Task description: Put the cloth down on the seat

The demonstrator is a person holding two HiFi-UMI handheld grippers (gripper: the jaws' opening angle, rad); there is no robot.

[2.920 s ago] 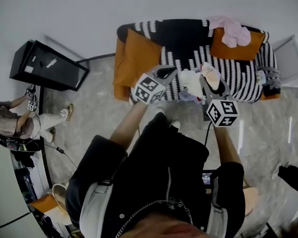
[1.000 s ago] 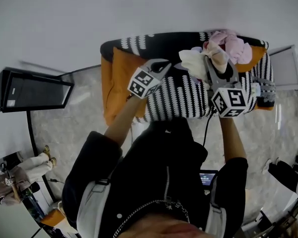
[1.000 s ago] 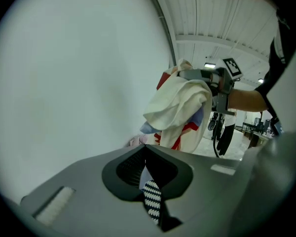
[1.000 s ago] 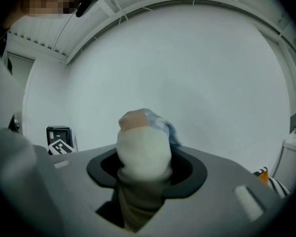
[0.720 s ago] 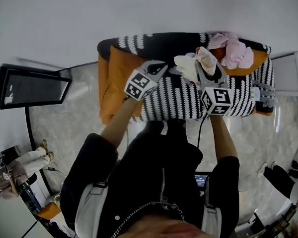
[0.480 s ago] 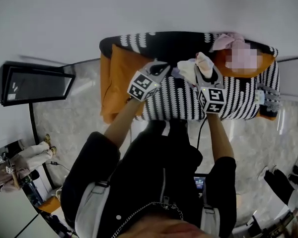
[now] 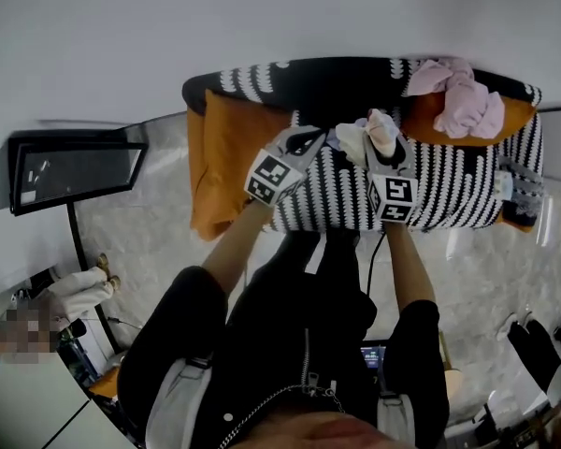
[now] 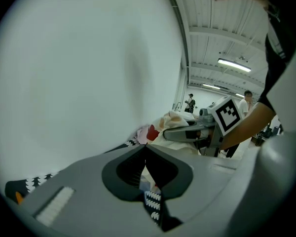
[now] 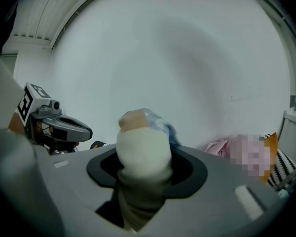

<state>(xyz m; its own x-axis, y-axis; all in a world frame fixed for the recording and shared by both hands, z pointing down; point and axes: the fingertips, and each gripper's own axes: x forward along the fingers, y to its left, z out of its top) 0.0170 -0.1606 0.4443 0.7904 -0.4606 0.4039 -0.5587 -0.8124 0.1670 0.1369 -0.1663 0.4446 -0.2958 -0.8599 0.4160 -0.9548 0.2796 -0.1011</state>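
**Soft, even indoor light with a strong fisheye bend**

Flat, bright light covers the striped sofa [image 7: 449, 190] and the plain wall [image 7: 262, 17] behind it, with no glare and no hard shadows. Ceiling strip lights [image 8: 234, 64] glow high to the sofa's right in the left gripper view. Both gripper views sit in a dark round vignette, and the sofa's outline bows. Up close, the jaws and the cloth [image 9: 143, 152] are softly out of focus.

A plain pale wall [image 7: 262, 17] fills the top of the head view. At twelve o'clock a sofa [image 7: 449, 190] in a black-and-white striped cover sits against it, with an orange cushion [image 7: 226, 162] at its left end. Grey marbled floor [image 7: 140, 227] spreads below, and at nine o'clock stands a black, glossy-fronted cabinet [image 7: 70, 171]. The left gripper view shows strip lights [image 8: 234, 65] glowing on a white ceiling [image 8: 212, 14].
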